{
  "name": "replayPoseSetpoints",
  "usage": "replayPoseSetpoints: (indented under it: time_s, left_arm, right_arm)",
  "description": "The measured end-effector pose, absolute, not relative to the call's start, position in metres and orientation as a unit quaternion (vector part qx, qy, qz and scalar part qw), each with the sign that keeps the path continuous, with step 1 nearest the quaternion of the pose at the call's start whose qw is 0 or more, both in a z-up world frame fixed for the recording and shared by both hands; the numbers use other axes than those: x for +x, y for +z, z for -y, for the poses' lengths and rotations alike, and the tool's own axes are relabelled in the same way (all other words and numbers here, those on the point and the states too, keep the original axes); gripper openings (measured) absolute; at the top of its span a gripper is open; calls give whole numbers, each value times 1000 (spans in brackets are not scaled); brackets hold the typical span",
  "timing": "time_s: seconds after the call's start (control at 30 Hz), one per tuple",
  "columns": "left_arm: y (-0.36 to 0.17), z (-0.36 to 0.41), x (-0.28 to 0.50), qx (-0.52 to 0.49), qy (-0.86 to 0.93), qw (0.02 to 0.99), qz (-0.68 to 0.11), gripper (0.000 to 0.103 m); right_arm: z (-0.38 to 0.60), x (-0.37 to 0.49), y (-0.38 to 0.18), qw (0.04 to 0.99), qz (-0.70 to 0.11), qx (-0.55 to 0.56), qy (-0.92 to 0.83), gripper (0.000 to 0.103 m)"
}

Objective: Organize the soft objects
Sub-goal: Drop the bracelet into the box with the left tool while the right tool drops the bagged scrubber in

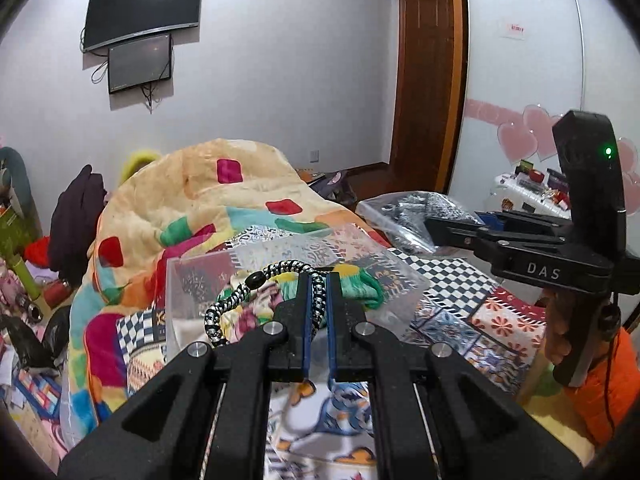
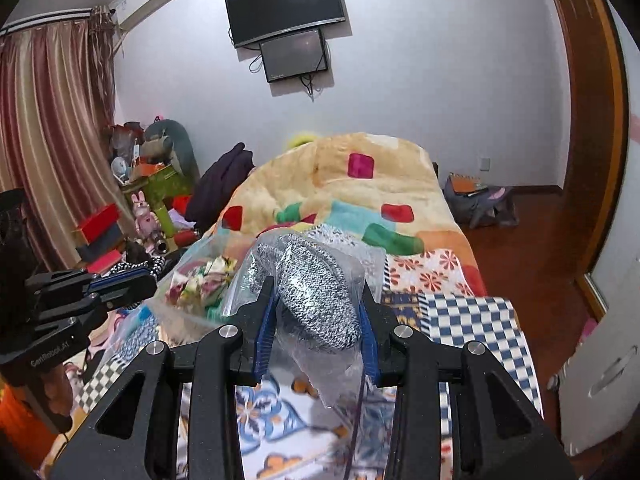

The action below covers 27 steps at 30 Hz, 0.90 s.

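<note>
My left gripper (image 1: 319, 280) is shut on a black-and-white braided cord (image 1: 240, 300) with a black bead, held over a clear plastic box (image 1: 192, 280) that holds colourful soft cloth pieces (image 1: 360, 284). My right gripper (image 2: 318, 292) is shut on a clear plastic bag holding a grey knitted item (image 2: 316, 296), raised above the bed. The right gripper also shows at the right of the left wrist view (image 1: 436, 226) with the bag (image 1: 404, 216). The left gripper shows at the left of the right wrist view (image 2: 148, 276), beside the box (image 2: 200, 276).
The bed carries a patchwork sheet (image 1: 460, 280) and a heaped cream blanket with coloured squares (image 1: 208, 200). Clutter of boxes and toys (image 2: 140, 200) stands left of the bed. Two wall screens (image 2: 288, 20) hang behind. A wooden door (image 1: 428, 80) and bags (image 2: 480, 200) are at the right.
</note>
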<state>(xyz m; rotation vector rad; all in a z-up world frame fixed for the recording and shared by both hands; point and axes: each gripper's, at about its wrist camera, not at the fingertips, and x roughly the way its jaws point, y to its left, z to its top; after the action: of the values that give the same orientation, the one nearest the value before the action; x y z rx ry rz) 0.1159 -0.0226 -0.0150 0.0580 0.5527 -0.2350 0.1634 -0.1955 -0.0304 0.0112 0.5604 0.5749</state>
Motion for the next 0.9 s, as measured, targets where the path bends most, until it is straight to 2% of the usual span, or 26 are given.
replayPoseSetpoints:
  time_s: [0.37,0.63,0.7,0.8,0.9]
  left_arm:
    - [-58,8,167,14,-108,936,-335,5]
    - [-73,4,176,-11,-125,920,-372,5]
    - [-72,4,174,-8,-127,918,-375,8]
    - [-68,6,168,-5,-126,920,-372,17]
    - [-62,6,159,-7,-127,923,-362,23]
  right_arm:
    - [169,194,-69,902,-328,-32,277,33]
    - [164,198,-80,895,-348,-49,275,36]
    - [163,197,-81,896,-349,-56,268,37]
    - [164,195,-78,896,-351,-59,265,41]
    - [166,192,-73,899,-346,-61,262,59]
